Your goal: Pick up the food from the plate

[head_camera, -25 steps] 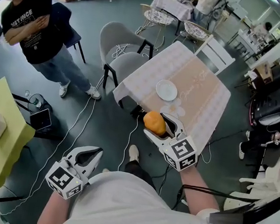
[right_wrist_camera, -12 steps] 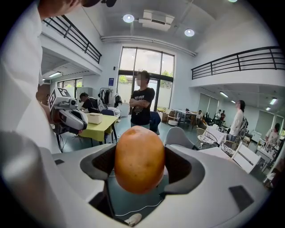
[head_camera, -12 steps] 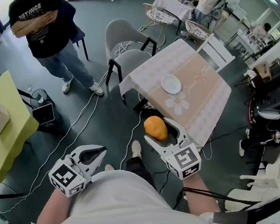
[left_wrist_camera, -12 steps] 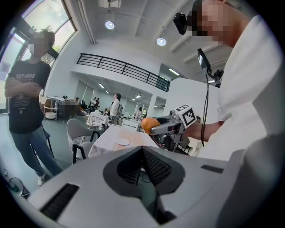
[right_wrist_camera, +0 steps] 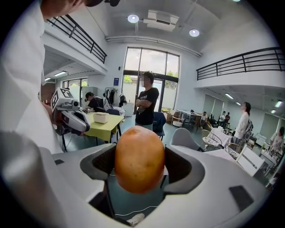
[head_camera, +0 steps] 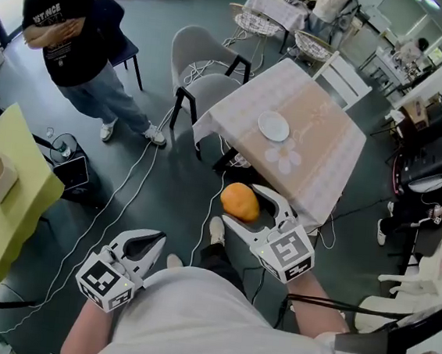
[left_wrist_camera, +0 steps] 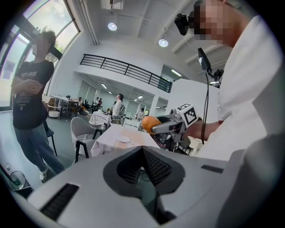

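Right gripper (right_wrist_camera: 140, 165): clamped on the food (head_camera: 240, 202), a pad against each side, so the piece hangs over the floor with nothing under it
Food: rounded and orange, possibly a bun or a fruit, hard to tell which; it is off the plate (head_camera: 273, 126) and well clear of the table (head_camera: 330, 148)
Plate: bare, which suggests the pick is done
Left gripper (left_wrist_camera: 143, 164): jaws pressed together on nothing, held low at the person's side, probably kept out of the way since one gripper suffices
Hold: taken across the widest part, sensible for a smooth round thing
Bystander (head_camera: 67, 30): arms folded, well apart, no part in the job
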A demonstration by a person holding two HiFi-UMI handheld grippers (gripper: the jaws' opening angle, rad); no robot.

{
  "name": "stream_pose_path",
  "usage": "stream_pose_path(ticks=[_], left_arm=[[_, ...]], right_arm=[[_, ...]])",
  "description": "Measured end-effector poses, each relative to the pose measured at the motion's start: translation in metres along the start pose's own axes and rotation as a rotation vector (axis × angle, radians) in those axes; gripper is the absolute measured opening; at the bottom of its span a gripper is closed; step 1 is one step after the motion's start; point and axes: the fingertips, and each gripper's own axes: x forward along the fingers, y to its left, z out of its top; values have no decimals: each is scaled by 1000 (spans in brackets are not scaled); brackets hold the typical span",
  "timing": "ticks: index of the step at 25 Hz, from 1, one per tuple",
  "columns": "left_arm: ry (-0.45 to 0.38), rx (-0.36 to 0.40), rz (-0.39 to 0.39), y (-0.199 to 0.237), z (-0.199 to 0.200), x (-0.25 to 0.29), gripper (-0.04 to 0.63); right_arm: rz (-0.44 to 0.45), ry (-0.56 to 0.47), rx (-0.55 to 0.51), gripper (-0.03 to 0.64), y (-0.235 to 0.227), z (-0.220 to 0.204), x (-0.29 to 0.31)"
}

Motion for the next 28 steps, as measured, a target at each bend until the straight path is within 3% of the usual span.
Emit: stream_pose_path(ticks=[15, 28], left_arm=[[-5, -5, -4, -13, -8, -8, 9], [-4, -18, -5, -18, -8, 10, 9]], right_arm=[[20, -24, -9, 351, 22, 5, -5], [26, -21, -13, 351, 11, -3, -8]])
